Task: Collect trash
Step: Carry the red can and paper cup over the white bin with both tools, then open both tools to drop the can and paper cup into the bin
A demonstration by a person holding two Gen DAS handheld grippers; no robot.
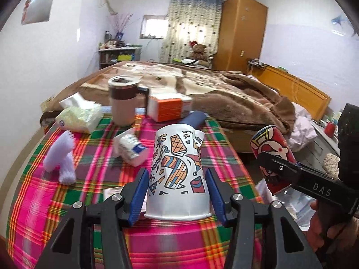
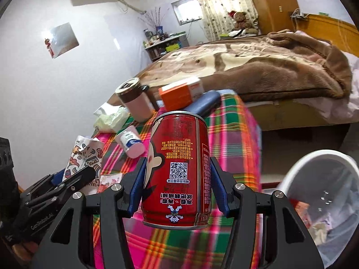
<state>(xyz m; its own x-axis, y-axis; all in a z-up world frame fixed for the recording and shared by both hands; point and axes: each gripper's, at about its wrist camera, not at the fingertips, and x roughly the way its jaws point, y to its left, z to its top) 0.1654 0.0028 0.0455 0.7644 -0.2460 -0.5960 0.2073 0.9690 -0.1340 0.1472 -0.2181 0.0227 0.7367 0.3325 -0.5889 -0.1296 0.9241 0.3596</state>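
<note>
My left gripper [image 1: 177, 192] is shut on a paper cup [image 1: 177, 174] with a colourful doodle print, held upside down above the plaid tablecloth [image 1: 67, 201]. The blue pads [image 1: 140, 190] press on both of its sides. My right gripper [image 2: 177, 186] is shut on a red drink can [image 2: 179, 170], also upside down and lifted clear of the table. In the left wrist view the can [image 1: 271, 154] and the right gripper sit at the right, past the table's edge. In the right wrist view the cup [image 2: 85, 157] shows at the lower left. A white trash bin [image 2: 323, 201] stands at the lower right.
On the table stand a brown lidded mug [image 1: 123, 103], an orange and white box [image 1: 168, 107], a tissue pack [image 1: 78, 116], a small white packet [image 1: 130, 148], a dark blue case [image 1: 195, 118] and a lilac plush toy [image 1: 60, 157]. A bed with a brown blanket [image 1: 213, 89] lies behind.
</note>
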